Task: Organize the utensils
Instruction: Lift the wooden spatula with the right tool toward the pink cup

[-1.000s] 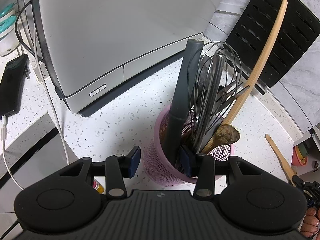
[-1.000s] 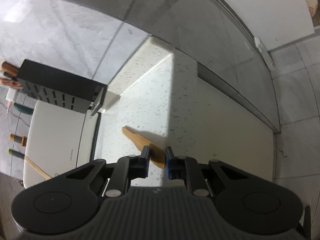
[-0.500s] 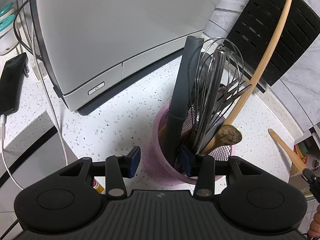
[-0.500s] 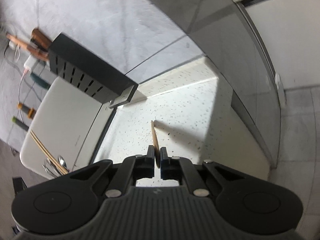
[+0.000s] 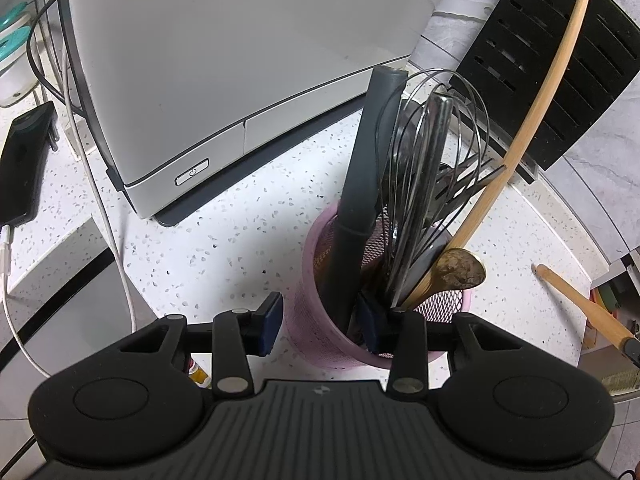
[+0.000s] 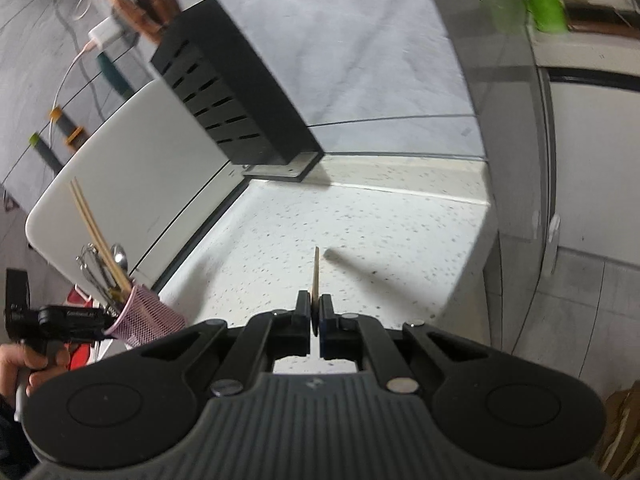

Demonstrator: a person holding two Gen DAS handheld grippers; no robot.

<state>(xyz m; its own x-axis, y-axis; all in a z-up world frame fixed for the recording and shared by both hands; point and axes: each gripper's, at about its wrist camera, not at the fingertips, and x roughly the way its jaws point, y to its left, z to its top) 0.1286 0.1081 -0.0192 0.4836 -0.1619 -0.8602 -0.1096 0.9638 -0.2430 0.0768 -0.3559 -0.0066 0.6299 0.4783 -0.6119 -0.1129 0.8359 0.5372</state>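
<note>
Left gripper [image 5: 318,322]: its fingers straddle the near wall of the pink mesh holder [image 5: 304,320], one pad outside the wall and the other inside among the handles. The fingers have just been closing a little; the near pad looks just clear of the mesh, so a firm clamp cannot be told.
Right gripper [image 6: 315,312]: fingers together, clamped on the wooden spatula [image 6: 316,276], which is seen edge-on and sticks forward above the worktop [image 6: 360,240].
Wooden spatula, from the left wrist view: its handle end [image 5: 576,300] shows at the right edge, in the air and apart from the holder.
Pink mesh holder: stands upright on the speckled white worktop, just in front of a white appliance [image 5: 224,60].
Holder contents: a dark grey handle [image 5: 362,184], a wire whisk [image 5: 432,168], a slotted black turner [image 5: 464,188], and a long wooden spoon [image 5: 532,116] leaning to the right.
Knife block [image 6: 236,104]: black, slotted, at the back against the grey wall.
Phone [image 5: 22,160]: lies at the left on the worktop with a white cable plugged in.
Person's hand [image 6: 28,364]: grips the left gripper's handle beside the holder.
</note>
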